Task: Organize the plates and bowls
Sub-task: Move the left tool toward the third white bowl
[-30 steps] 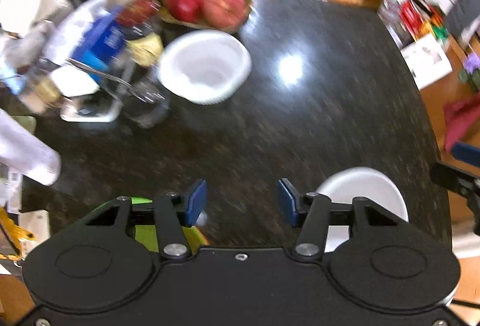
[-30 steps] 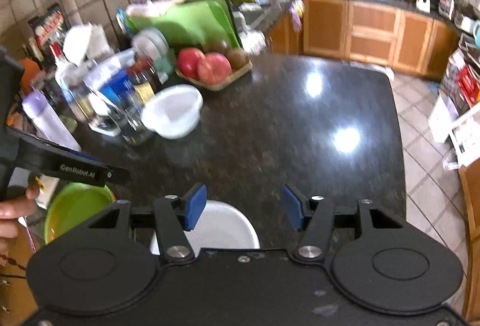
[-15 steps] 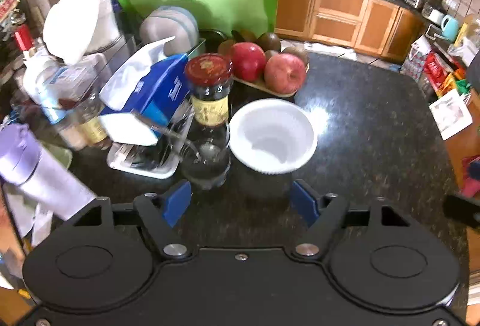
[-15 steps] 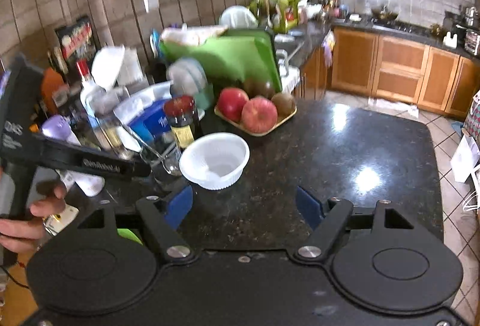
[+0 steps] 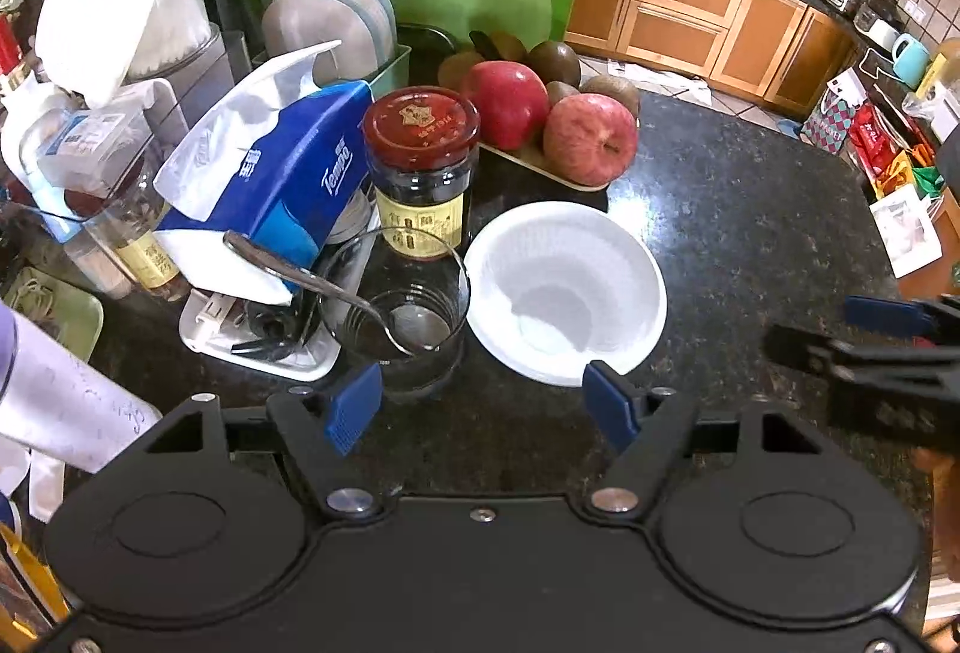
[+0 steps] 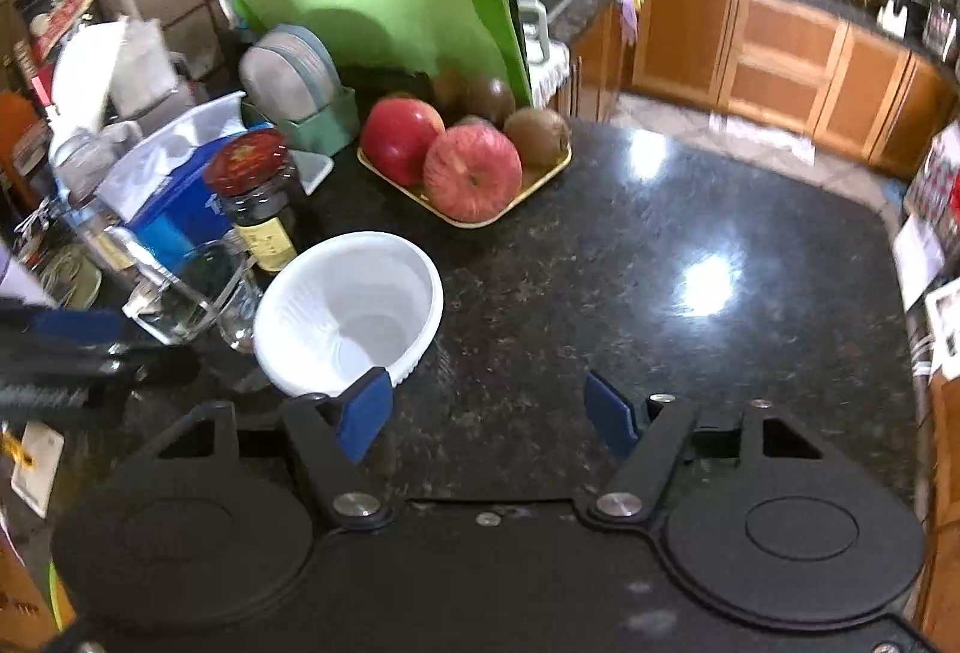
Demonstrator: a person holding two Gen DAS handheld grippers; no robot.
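A white ribbed bowl (image 5: 564, 293) stands upright and empty on the black stone counter (image 5: 750, 233). My left gripper (image 5: 480, 401) is open just in front of the bowl, whose near rim lies close to the right pad. My right gripper (image 6: 487, 416) is open, its jaws closing over bare counter. In its view the bowl (image 6: 348, 311) sits just beyond the left fingertip. Each gripper shows at the edge of the other's view: the right gripper (image 5: 882, 347), the left gripper (image 6: 78, 347). Grey plates (image 5: 330, 23) stand on edge in a green rack.
Left of the bowl crowd a glass with a spoon (image 5: 396, 317), a red-lidded jar (image 5: 420, 167) and a blue tissue pack (image 5: 282, 185). Behind it sits a fruit tray (image 6: 468, 173) before a green cutting board (image 6: 390, 17). The counter (image 6: 660, 293) stretches right to its edge.
Both grippers moved forward toward the white bowl, which now looks larger. Their jaws stand wider than a second ago. The second white bowl and the green bowl near the front edge have left view.
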